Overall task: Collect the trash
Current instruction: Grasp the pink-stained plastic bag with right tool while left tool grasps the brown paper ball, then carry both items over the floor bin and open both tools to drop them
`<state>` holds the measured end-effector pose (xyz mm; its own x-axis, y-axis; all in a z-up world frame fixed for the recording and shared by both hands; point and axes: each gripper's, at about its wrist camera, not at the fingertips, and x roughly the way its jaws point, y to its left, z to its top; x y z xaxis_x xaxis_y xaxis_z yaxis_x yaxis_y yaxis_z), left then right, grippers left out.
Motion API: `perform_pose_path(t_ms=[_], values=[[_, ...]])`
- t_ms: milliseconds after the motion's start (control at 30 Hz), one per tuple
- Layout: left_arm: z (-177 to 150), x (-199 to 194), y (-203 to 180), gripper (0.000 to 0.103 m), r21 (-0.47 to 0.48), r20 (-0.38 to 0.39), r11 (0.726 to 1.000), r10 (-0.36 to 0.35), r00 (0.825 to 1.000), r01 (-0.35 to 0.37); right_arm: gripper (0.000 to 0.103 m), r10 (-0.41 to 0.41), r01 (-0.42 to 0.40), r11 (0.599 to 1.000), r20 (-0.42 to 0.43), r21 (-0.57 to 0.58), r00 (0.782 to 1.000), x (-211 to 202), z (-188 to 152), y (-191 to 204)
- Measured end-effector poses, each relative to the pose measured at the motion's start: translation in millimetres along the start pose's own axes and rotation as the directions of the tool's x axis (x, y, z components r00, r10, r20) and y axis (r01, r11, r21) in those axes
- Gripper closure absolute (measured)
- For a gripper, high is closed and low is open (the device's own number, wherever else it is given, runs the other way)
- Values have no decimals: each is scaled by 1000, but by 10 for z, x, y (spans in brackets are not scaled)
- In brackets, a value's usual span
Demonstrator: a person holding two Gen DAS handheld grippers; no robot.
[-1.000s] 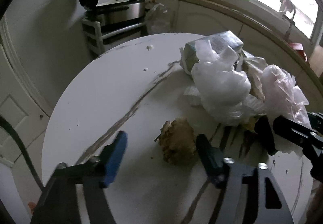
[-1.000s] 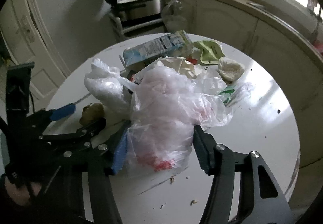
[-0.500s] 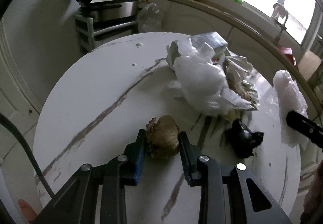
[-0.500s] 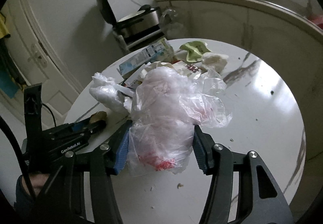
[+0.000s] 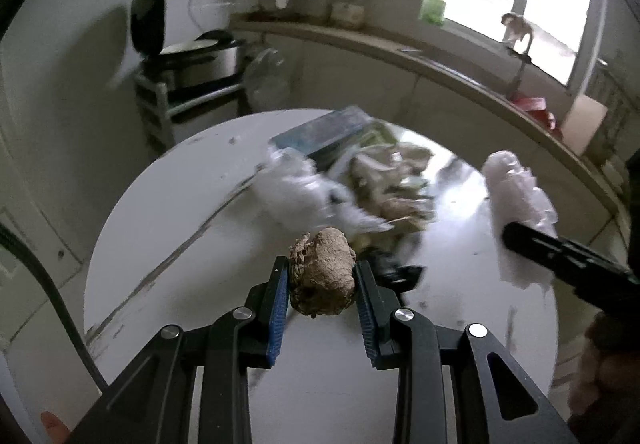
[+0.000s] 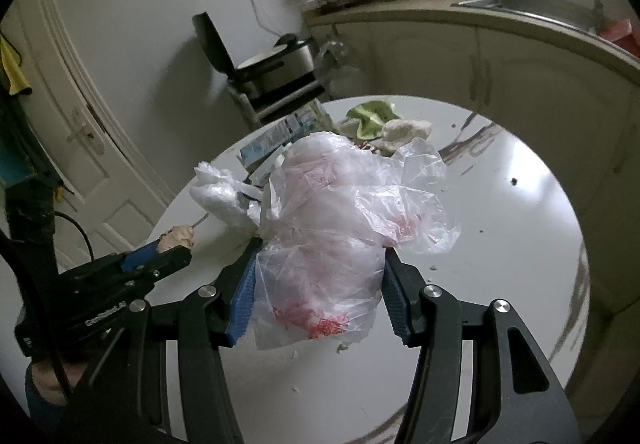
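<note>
Far left, off the counter (image 6: 500, 204): a white door (image 6: 86, 148), then a rack carrying a cooker (image 5: 200, 56) with its lid up.

Left gripper (image 5: 322, 284) clamped on a crumpled brown wad (image 5: 324, 272), pads tight against both its sides, jaws drawn in around it moments ago. Lifted clear of the round white counter, presumably to carry the wad off to wherever the rubbish goes. No bin in either view.

Just beyond, in the middle of the counter: the remaining heap, with a knotted white bag (image 6: 218, 196), a blue-and-white carton (image 6: 276, 134), crumpled wrappers (image 5: 392, 188) and, farther back, a green scrap (image 6: 372, 116). Motion blur in the left wrist view, so a small dark lump (image 5: 396, 270) near the wad possibly another scrap.

Right gripper (image 6: 318, 292) closed on a thin clear plastic bag (image 6: 340, 228) with red print, squeezed at its lower part so the loose top billows above the fingers. Held up off the counter to the right of the heap, ready for disposal alongside the wad.
</note>
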<state>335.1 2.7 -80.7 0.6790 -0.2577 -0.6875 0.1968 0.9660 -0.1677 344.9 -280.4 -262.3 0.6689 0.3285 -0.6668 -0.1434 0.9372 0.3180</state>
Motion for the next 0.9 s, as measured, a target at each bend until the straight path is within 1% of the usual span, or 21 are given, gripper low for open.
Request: perform_pose_path(t_ms=[133,200,300,400,467,567,667,733,833,900], values=[[37,-112,-244,75,47,16,999,-28,999,27,51,-8,7,1000,37,22,999,-166,-21,-151],[70,-147,-434,75,74,21,996,-51,998,50,51,-22,19,999,60,44,998,-283,-31,-295],[143,-148,-778,75,126,21,988,-97,995,93,51,-54,46,995,93,83,994,-491,-66,-560],[183,-94,-1227,75,187,9,971,-156,988,152,51,-106,90,987,122,132,987,-726,-109,-887],[213,-29,-1499,75,218,-9,958,-190,982,187,51,-151,126,976,136,177,979,-903,-171,-1163],[175,100,-1982,75,266,-45,931,-248,968,251,51,-217,181,954,138,237,966,-1141,-287,-1545],[160,292,-2372,75,292,-91,909,-284,954,299,51,-281,235,925,121,299,952,-1335,-431,-1942],[99,436,-2688,75,312,-132,890,-307,943,333,51,-320,270,902,101,338,942,-1422,-542,-2211],[51,706,-3074,75,334,-185,870,-316,930,362,51,-352,300,870,67,391,934,-1483,-703,-2600],[-37,946,-3322,75,340,-233,863,-307,923,374,51,-366,320,850,32,418,930,-1440,-817,-2842]])
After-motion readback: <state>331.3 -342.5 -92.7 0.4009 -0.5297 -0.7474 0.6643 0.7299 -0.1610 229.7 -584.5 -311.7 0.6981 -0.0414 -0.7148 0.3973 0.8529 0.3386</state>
